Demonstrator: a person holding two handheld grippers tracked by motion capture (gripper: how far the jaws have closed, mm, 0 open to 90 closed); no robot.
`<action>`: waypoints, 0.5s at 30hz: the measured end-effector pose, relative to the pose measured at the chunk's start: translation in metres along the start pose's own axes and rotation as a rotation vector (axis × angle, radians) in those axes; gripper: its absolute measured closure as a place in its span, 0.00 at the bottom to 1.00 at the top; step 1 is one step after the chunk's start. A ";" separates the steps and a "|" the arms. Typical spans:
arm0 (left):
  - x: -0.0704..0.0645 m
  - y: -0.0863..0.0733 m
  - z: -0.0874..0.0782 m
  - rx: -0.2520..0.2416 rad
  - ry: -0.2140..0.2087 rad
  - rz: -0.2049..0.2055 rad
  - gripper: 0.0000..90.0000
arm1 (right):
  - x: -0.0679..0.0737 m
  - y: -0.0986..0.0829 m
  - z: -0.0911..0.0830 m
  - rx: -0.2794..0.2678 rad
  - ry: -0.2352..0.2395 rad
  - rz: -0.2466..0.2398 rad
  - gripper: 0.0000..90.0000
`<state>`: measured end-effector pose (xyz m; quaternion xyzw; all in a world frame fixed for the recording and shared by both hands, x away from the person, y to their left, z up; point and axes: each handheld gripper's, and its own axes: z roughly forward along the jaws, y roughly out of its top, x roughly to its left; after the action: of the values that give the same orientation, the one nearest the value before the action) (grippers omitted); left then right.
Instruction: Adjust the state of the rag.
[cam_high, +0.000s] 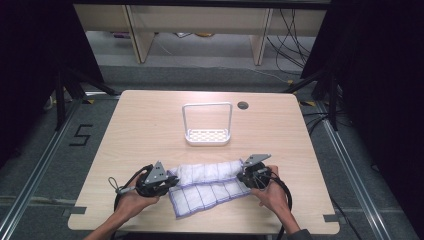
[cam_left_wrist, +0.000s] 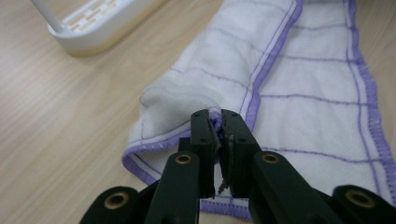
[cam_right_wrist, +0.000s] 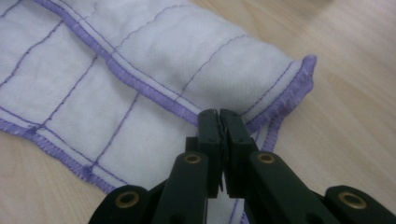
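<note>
Cloth (cam_high: 207, 187) near the table's (cam_high: 150, 130) front edge — left gripper (cam_high: 165, 181) and right gripper (cam_high: 248, 176) each clamped tight on an opposite end, likely to keep the fold taut and aligned.

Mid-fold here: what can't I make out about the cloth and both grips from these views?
- High view: left hand-held gripper and right hand-held gripper tips, hidden by their bodies.
- Left gripper view: cloth cut off at the right edge.
- Right gripper view: cloth's underside, against the table.
</note>
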<state>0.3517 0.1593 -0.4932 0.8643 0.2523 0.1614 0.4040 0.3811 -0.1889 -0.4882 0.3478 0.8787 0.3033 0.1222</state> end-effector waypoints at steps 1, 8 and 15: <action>0.003 0.002 -0.003 -0.006 0.008 0.015 0.93 | 0.000 0.000 0.000 0.000 0.000 0.000 0.98; 0.022 0.020 -0.022 -0.123 -0.010 -0.100 0.94 | -0.014 0.037 -0.033 -0.114 -0.026 -0.004 0.99; 0.062 0.019 0.000 -0.115 0.033 -0.227 0.94 | -0.035 0.071 -0.012 -0.106 -0.052 0.028 0.99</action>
<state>0.4088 0.1843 -0.4740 0.8028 0.3455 0.1432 0.4643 0.4401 -0.1777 -0.4349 0.3610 0.8530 0.3417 0.1588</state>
